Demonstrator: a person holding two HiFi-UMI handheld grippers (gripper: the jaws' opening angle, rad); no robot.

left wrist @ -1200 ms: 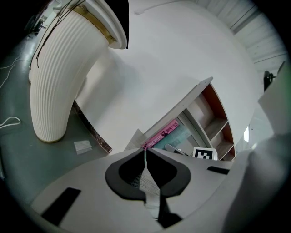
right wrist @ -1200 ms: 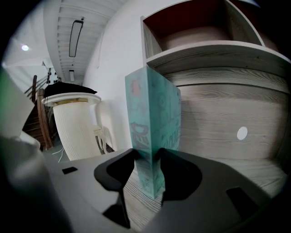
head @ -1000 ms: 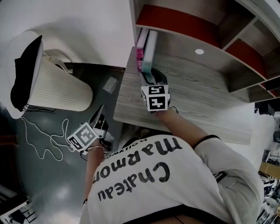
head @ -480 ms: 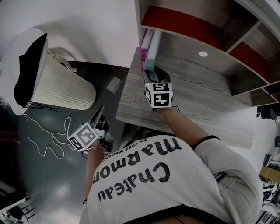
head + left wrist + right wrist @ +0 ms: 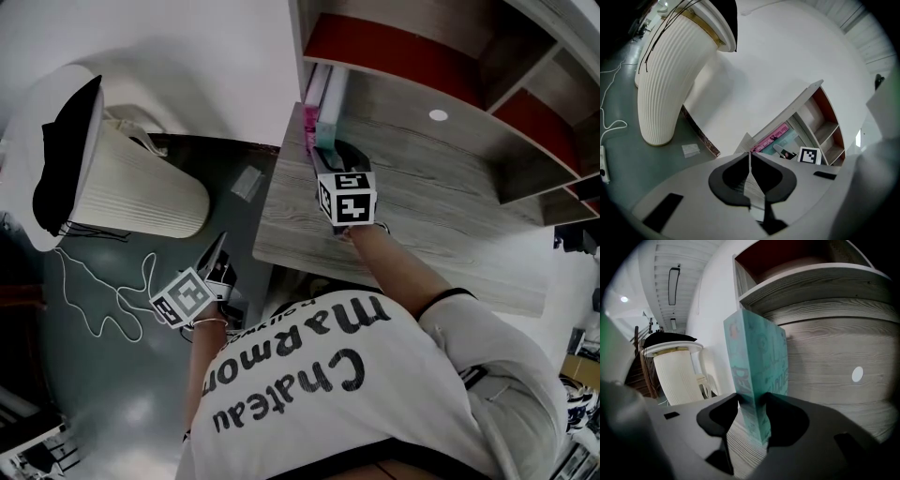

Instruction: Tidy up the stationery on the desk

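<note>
Right gripper view: right gripper (image 5: pixel 752 400) stayed clamped on upright flat teal book (image 5: pixel 757 359); woodgrain desk (image 5: pixel 829 357); left gripper (image 5: pixel 750 157) closed.

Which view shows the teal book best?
The right gripper view: the teal book stands upright and close, between the tongs. The head view shows only its top edge; the left gripper view, a small far sliver.

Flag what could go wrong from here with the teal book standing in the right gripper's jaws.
1. The teal book stands on end near the desk's left edge; released before it leans on the pink book, it could topple, perhaps to the floor.
2. The right gripper clamps only its lower part, so the tall book may pivot.
3. The left gripper, shut and empty, hangs off the desk, too far to steady it.
</note>
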